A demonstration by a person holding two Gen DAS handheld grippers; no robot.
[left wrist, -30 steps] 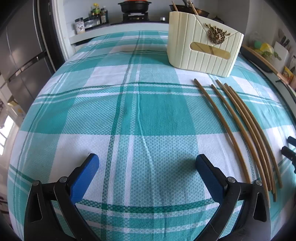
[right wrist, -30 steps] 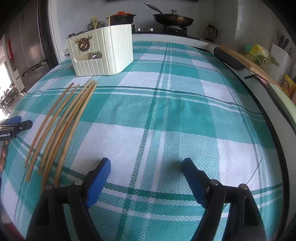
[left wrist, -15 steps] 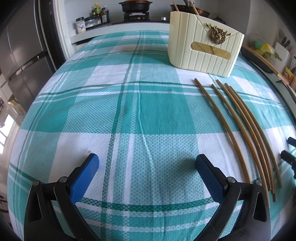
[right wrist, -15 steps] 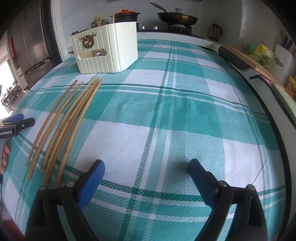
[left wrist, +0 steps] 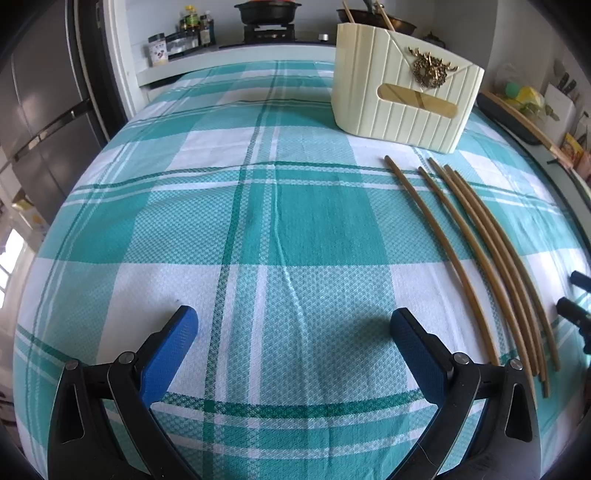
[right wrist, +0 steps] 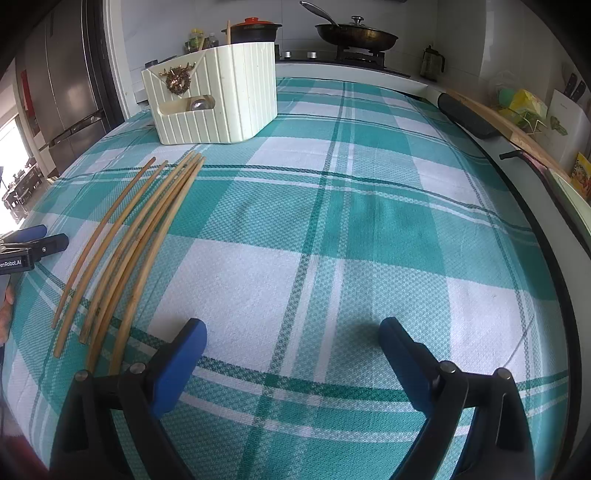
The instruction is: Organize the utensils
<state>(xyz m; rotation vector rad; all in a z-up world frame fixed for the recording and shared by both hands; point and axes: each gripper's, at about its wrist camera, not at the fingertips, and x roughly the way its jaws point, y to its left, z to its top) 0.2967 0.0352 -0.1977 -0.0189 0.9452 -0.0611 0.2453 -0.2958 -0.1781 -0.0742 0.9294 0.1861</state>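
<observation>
A: How do the jaws stand?
B: Both the left gripper (left wrist: 294,334) and right gripper (right wrist: 293,343) hover low over the tabletop (left wrist: 258,206), spread wide, holding nothing.
A: And the utensils?
B: Five chopsticks (right wrist: 122,251) lie side by side between the grippers, near one cream holder (left wrist: 402,99).

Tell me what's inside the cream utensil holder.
The cream utensil holder has two chopstick tips poking above its rim. Through its front slot, the right wrist view shows something shiny and rounded, possibly a spoon. The ribbed walls hide the rest.
</observation>
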